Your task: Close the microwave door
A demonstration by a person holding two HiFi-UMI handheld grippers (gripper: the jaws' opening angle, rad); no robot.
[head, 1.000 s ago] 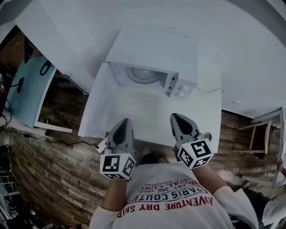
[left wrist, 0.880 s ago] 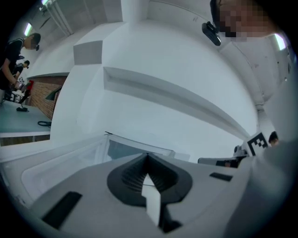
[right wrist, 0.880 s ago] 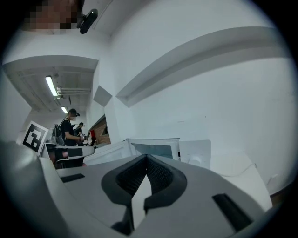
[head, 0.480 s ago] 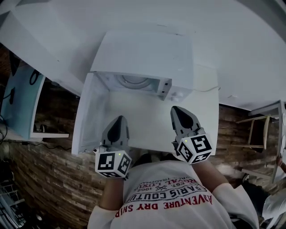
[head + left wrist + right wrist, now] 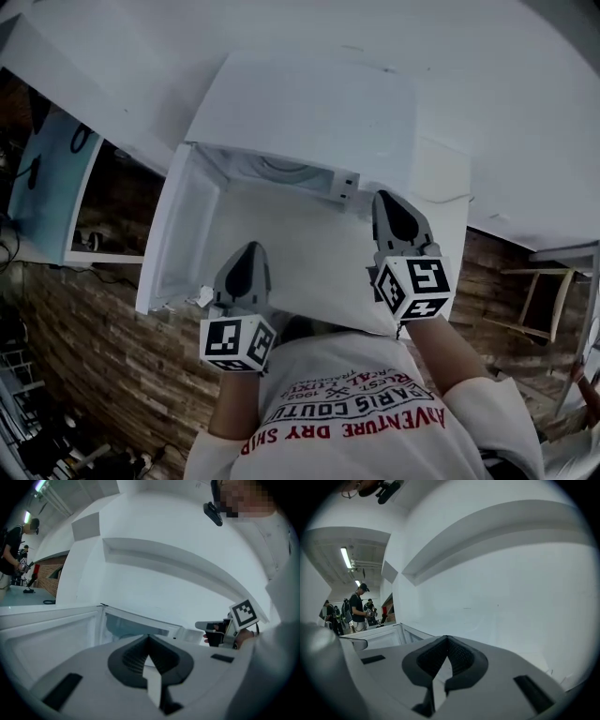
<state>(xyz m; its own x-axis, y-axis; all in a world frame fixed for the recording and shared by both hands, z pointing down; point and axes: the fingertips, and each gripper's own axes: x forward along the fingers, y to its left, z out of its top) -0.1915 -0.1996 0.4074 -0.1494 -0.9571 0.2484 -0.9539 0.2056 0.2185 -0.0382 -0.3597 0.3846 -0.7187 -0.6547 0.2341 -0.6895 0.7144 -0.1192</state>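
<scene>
Head view: one microwave (image 5: 300,112), door (image 5: 178,234) open; two grippers, left gripper (image 5: 249,258) and right gripper (image 5: 389,208), jaws together.

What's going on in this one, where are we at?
A person stands in front of a white microwave with a gripper in each hand. The microwave's door is wide open, swung out to the person's left, so the closing has not happened yet. The left gripper is shut and empty, hovering just right of the door's free edge and seemingly not touching it. The right gripper is also shut and empty, held up near the microwave's front right corner.
</scene>
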